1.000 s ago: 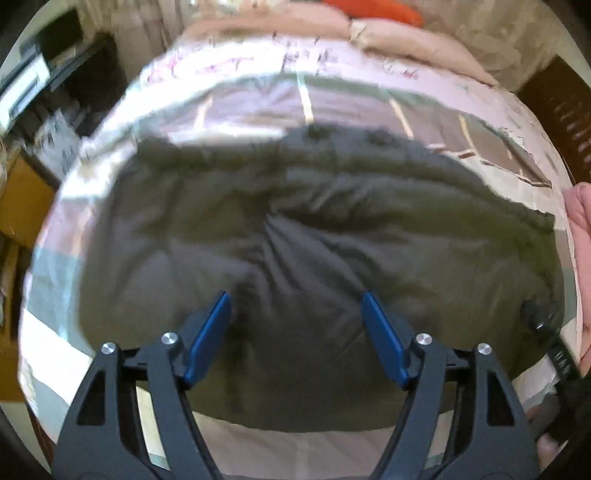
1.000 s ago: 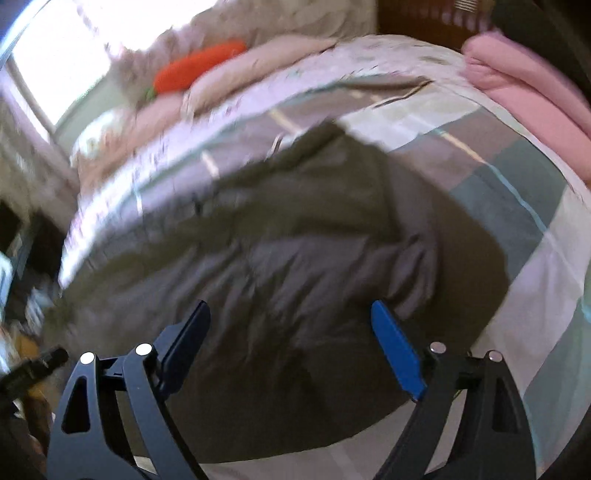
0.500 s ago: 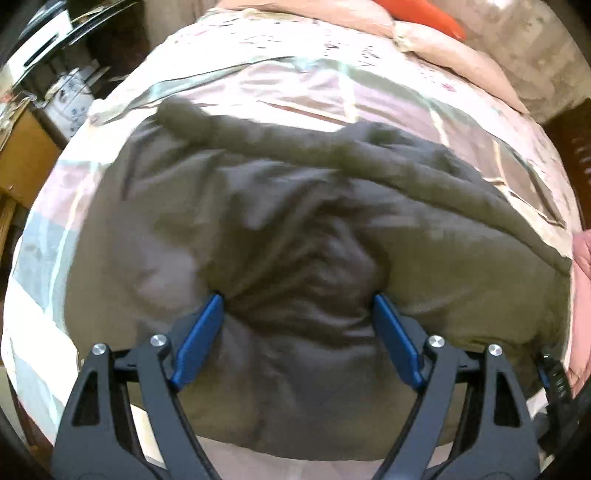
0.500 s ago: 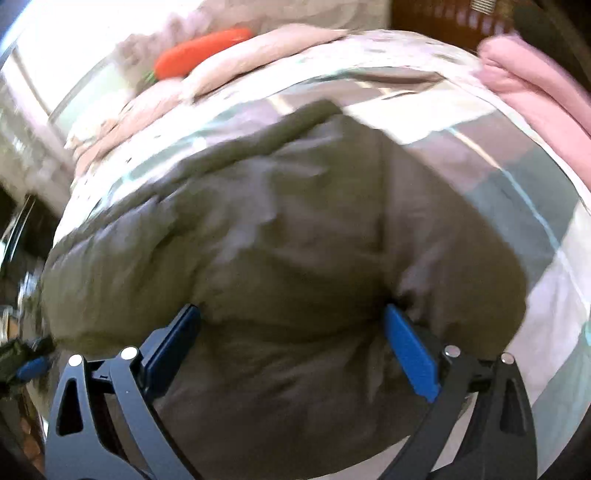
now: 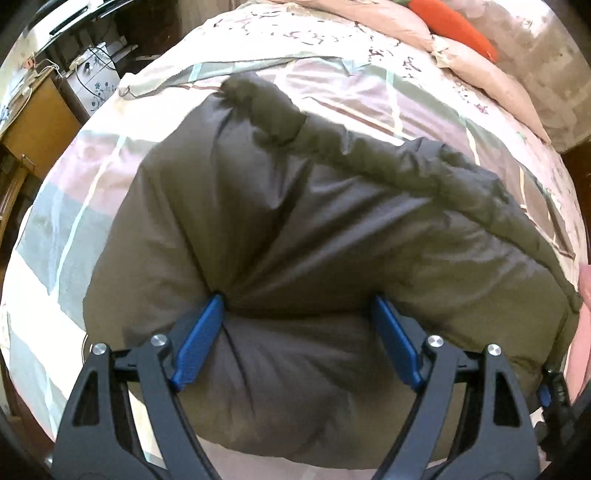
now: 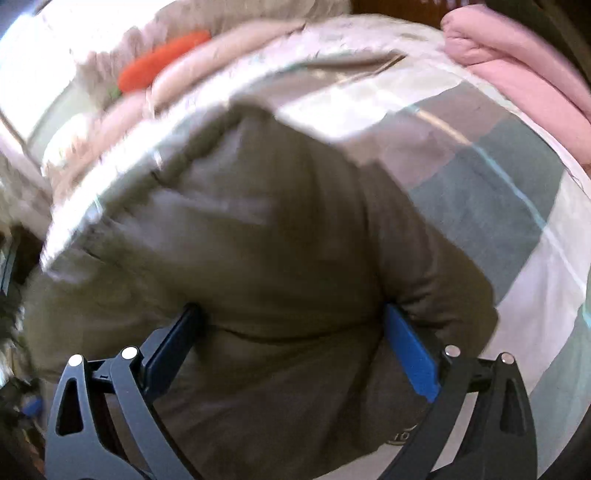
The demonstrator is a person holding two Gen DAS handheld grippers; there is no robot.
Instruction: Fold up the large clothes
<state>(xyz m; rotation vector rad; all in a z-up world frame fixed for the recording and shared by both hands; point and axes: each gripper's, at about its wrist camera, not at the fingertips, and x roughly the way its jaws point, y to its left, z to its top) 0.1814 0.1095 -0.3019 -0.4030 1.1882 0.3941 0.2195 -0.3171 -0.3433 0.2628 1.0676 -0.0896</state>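
A dark olive-grey padded jacket (image 5: 332, 221) lies spread on the bed, with a sleeve or rolled edge running across its far side. My left gripper (image 5: 297, 306) points steeply down with its jaws wide apart. Its blue fingertips (image 5: 207, 325) dig into the puffy fabric, which bulges up between them. In the right wrist view the same jacket (image 6: 277, 221) fills the middle. My right gripper (image 6: 291, 314) is also spread wide, its tips sunk into the padding near the jacket's right edge. Neither gripper pinches a fold.
The checked bed cover (image 5: 74, 221) shows around the jacket. Beige pillows (image 5: 480, 74) and an orange plush carrot (image 5: 454, 27) lie at the head. A folded pink blanket (image 6: 517, 66) sits at the right. Wooden furniture (image 5: 37, 125) stands left of the bed.
Both grippers have come down onto the jacket and their jaws have widened. Their tips, first above the fabric, now press into the padding. The left view has shifted and rolled.
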